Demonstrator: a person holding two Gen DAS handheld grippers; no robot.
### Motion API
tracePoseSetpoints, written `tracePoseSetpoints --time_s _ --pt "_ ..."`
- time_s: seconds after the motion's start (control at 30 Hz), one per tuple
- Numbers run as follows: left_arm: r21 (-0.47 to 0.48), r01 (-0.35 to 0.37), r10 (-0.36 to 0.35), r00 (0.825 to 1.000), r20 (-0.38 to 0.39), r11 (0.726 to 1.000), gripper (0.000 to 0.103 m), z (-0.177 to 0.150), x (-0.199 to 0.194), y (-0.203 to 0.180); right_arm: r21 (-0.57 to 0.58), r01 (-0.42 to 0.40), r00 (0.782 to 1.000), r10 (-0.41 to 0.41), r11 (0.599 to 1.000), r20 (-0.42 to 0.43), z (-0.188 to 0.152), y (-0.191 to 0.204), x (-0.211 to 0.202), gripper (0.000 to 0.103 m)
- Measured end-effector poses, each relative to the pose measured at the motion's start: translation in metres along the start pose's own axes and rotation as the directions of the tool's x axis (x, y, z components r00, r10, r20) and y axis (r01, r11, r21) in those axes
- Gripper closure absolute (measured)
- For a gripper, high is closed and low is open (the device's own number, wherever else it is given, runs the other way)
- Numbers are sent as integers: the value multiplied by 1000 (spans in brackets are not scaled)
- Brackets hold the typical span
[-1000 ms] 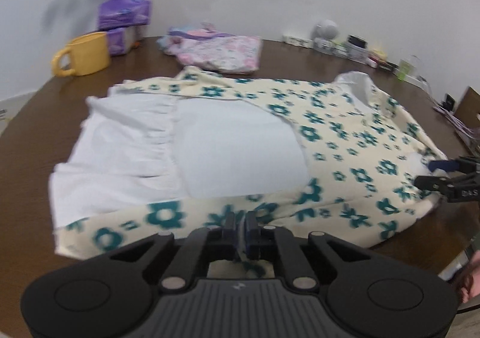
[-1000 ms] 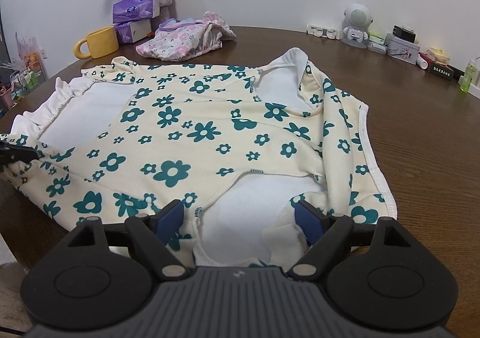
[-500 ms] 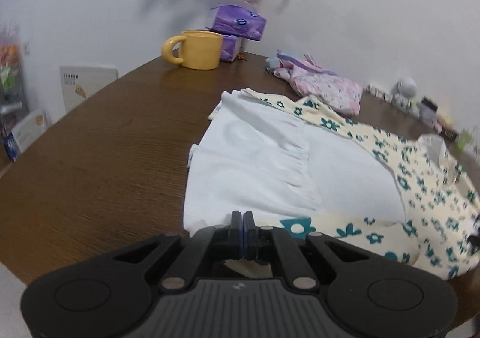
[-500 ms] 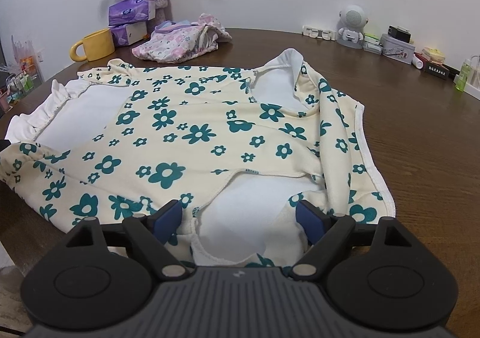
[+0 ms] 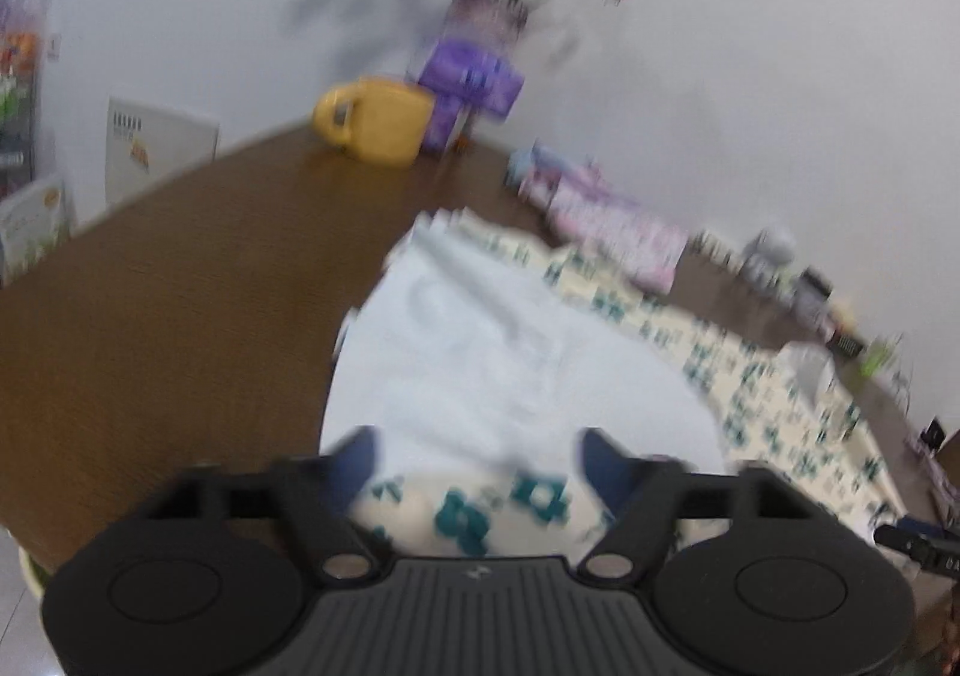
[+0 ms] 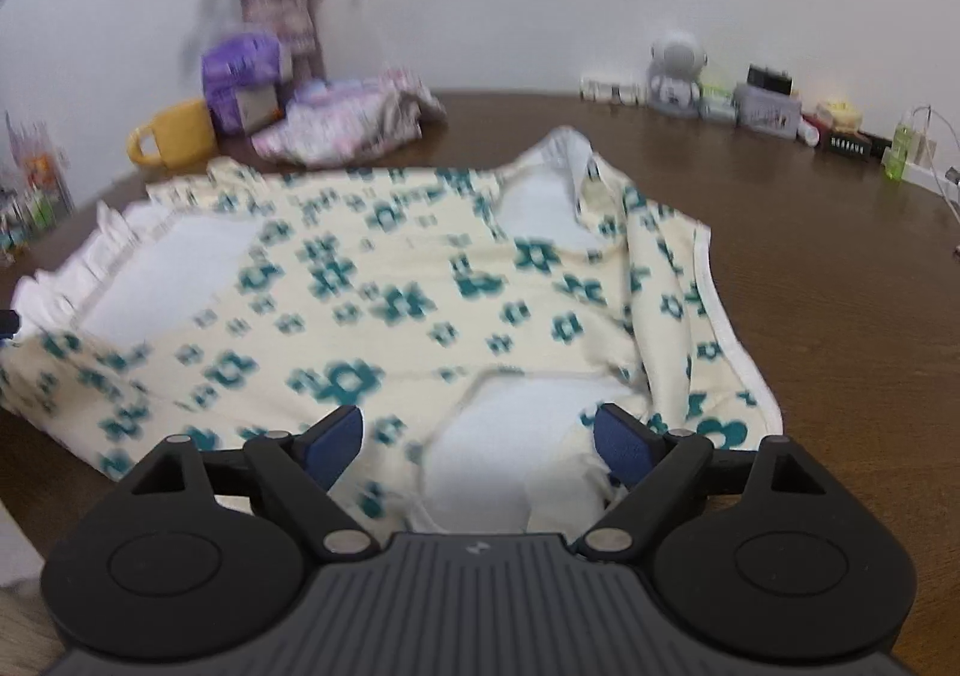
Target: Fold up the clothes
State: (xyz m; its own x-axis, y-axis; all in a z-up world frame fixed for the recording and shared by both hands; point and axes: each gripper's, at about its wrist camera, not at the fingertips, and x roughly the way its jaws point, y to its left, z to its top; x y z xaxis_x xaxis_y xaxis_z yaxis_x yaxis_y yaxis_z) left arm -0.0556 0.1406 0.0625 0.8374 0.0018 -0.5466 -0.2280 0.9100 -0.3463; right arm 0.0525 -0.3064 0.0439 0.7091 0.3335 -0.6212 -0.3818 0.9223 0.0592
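A cream garment with teal flowers (image 6: 390,304) lies spread on the brown table (image 6: 840,316), its white lining (image 5: 510,376) facing up at the ruffled end. My left gripper (image 5: 483,463) is at that end's near edge. Its jaws are opening and stand wide, with the flowered hem lying loose between the pads. My right gripper (image 6: 480,436) is open over the other end's near edge, above a white inner patch, with nothing pinched. The left wrist view is blurred.
At the back stand a yellow mug (image 6: 174,133), purple tissue packs (image 6: 243,79) and a vase of flowers (image 6: 279,10). A pink garment pile (image 6: 348,118) lies beside them. A small white figure (image 6: 675,70), boxes and a cable line the far right edge.
The left gripper's jaws have gone from shut on the flowered hem to wide apart, and the hem lies free. Its view swung toward the ruffled end. The right gripper barely moved.
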Motion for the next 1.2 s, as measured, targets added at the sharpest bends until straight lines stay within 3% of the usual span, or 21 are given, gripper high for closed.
tracePoseSetpoints --time_s 0.13,0.23,0.43,0.83,1.2 --pt "0 25 -25 999 23 1000 2 7 -3 -13 36 19 999 -20 999 43 4 4 -17 5" --pt "1 52 -52 999 -10 999 2 5 1 -21 49 33 999 -34 998 36 1 8 -22 1" --pt "48 75 -74 997 -17 996 2 -5 4 -30 54 65 998 -65 996 2 -6 18 -28 1" --pt "37 83 -81 996 -41 996 2 -12 1 -32 164 61 997 -67 985 27 -12 19 -43 0" --pt "96 108 -102 993 -61 989 1 -16 -5 -45 255 100 992 -117 962 51 -20 24 -53 0"
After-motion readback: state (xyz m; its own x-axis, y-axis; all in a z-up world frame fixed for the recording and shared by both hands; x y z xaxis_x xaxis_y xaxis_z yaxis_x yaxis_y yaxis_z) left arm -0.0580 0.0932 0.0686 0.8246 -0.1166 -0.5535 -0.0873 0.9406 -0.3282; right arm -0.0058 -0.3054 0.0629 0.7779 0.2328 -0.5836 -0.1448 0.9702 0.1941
